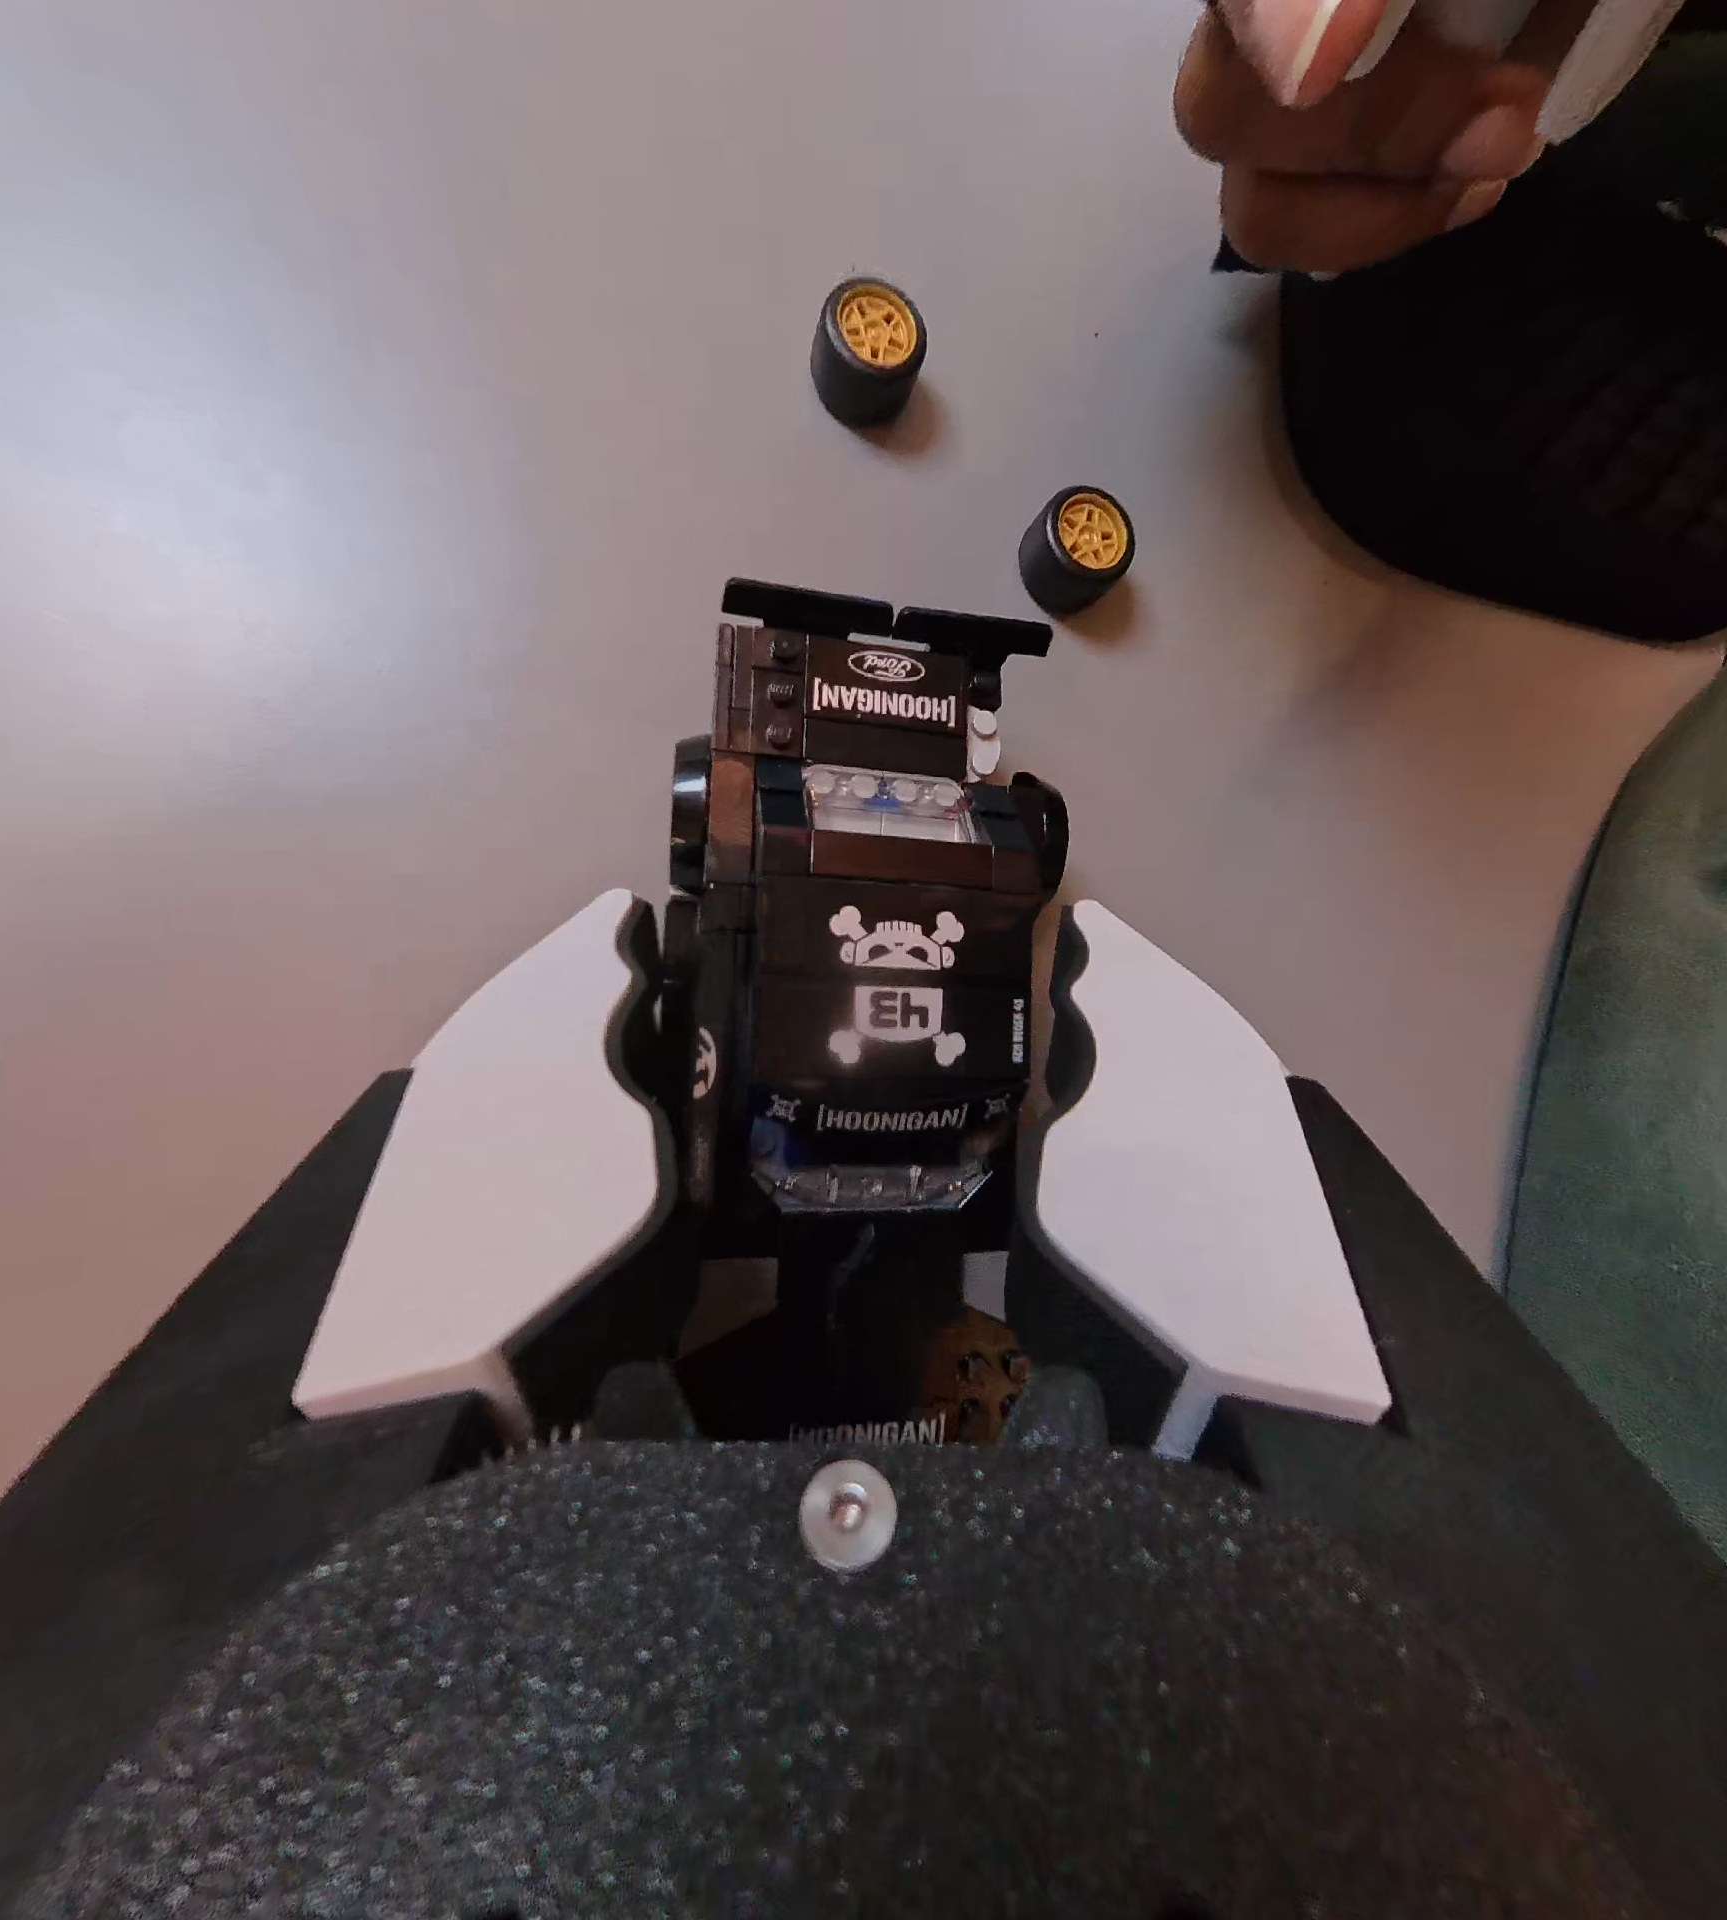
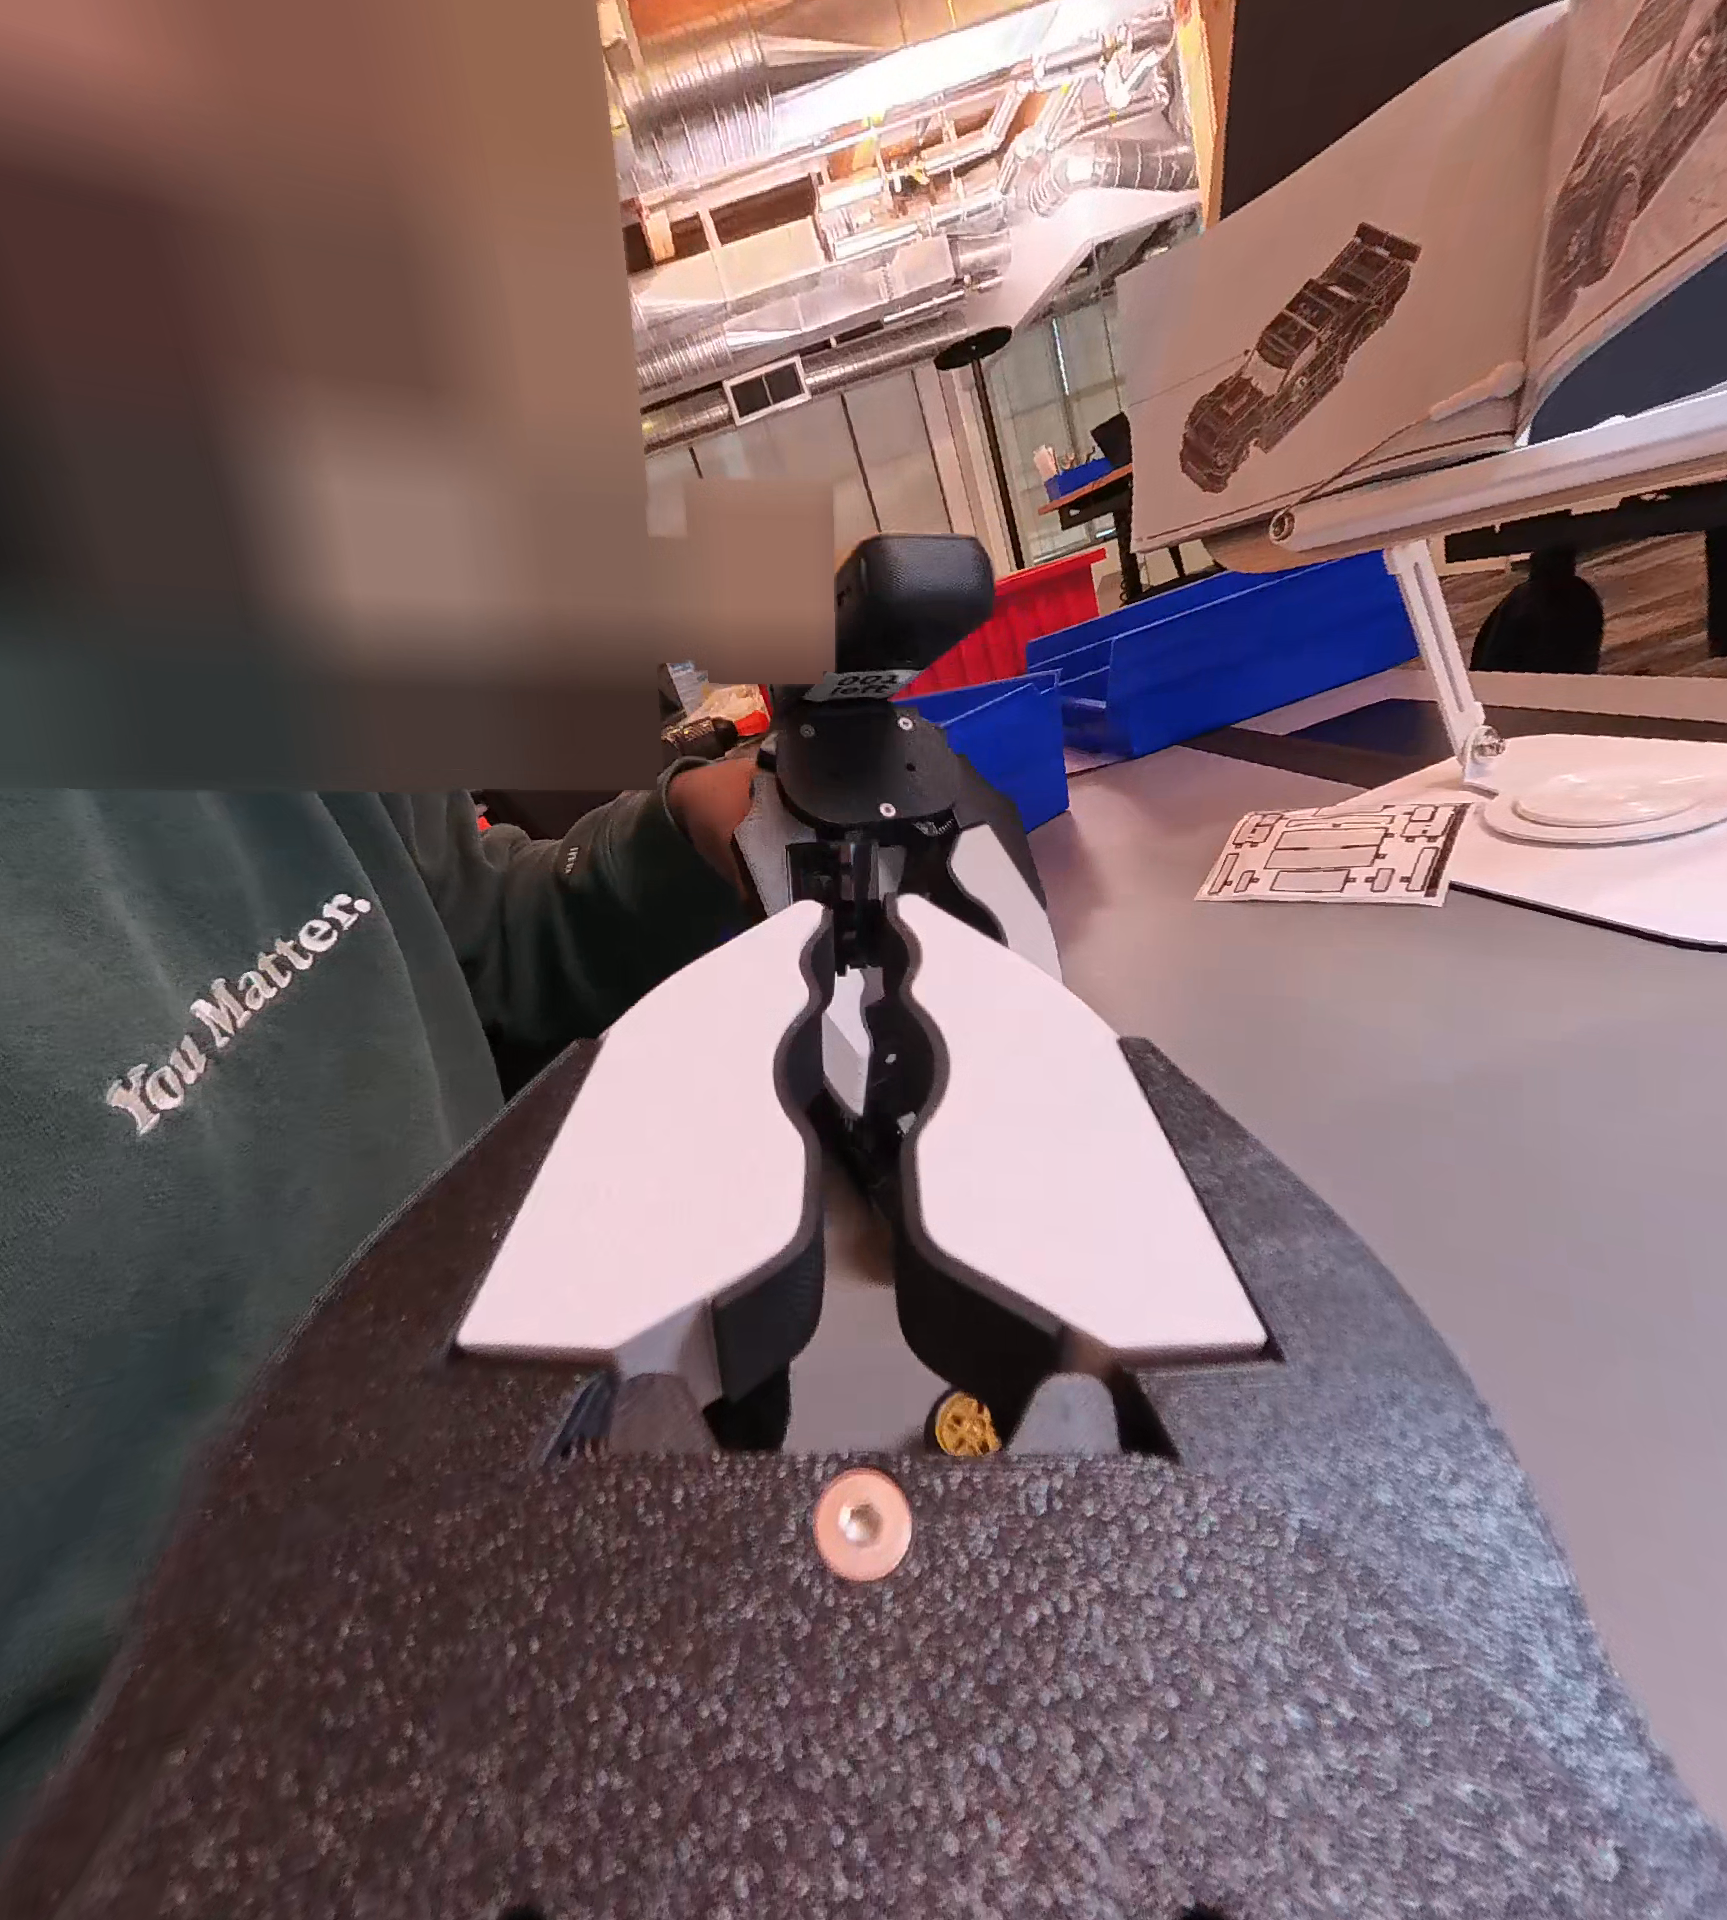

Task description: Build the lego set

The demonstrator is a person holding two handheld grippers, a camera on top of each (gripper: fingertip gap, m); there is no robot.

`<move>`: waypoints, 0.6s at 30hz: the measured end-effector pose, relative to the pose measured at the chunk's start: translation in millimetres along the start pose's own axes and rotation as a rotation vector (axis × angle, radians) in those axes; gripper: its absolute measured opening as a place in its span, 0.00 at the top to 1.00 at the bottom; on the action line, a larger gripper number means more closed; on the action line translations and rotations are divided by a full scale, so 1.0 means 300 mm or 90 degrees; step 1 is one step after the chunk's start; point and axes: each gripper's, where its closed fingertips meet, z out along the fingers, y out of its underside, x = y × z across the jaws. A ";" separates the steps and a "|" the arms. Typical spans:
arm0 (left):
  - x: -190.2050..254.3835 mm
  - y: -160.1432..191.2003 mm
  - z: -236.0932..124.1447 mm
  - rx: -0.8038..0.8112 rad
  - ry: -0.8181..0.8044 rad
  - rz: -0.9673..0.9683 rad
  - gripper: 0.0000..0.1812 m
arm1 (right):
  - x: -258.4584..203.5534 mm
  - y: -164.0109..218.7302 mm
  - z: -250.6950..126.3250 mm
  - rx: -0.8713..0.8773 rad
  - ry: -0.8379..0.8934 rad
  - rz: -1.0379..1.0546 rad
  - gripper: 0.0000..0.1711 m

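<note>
My left gripper (image 1: 854, 966) is clamped on the black lego car (image 1: 869, 935), one white finger (image 1: 495, 1143) pressed to each flank of the body. The car points away from me toward twelve o'clock, roof up, its rear wing at the far end above the grey table (image 1: 319, 416). Its roof carries white decals and a clear window panel sits just beyond them.

Two loose wheels lie on the table past the car, black tyres with gold rims. The farther wheel (image 1: 869, 353) is at twelve o'clock, well apart from the wing; the nearer wheel (image 1: 1077, 551) sits at one o'clock, just beside the wing's right tip. At the upper right corner of the left wrist view, at about one o'clock, a hand (image 1: 1358, 156) shows.

My right gripper (image 2: 854, 935) has its jaws drawn almost together, pinching something thin and black at the tips; I cannot tell what the piece is. A gold rim (image 2: 963, 1429) shows low between the finger roots. Straight ahead at twelve o'clock the other gripper faces me. At two o'clock an open instruction booklet (image 2: 1358, 343) rests on a white stand (image 2: 1441, 634), with a sticker sheet (image 2: 1337, 852) flat on the table beneath it. Blue bins (image 2: 1202, 665) stand at one o'clock. A green sweatshirt (image 2: 111, 1039) fills the side from eight to ten o'clock.
</note>
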 end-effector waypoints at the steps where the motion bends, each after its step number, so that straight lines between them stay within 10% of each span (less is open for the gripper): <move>1: 0.000 -0.008 -0.013 0.011 -0.003 0.006 0.61 | 0.003 -0.002 0.001 0.003 0.007 0.003 0.95; 8: 0.117 -0.166 -0.101 0.196 0.064 0.067 0.79 | 0.018 0.005 0.042 0.004 0.081 -0.019 0.95; 18: 0.204 -0.285 -0.135 0.363 0.203 -0.096 0.84 | 0.008 0.029 0.091 -0.135 0.279 -0.522 0.95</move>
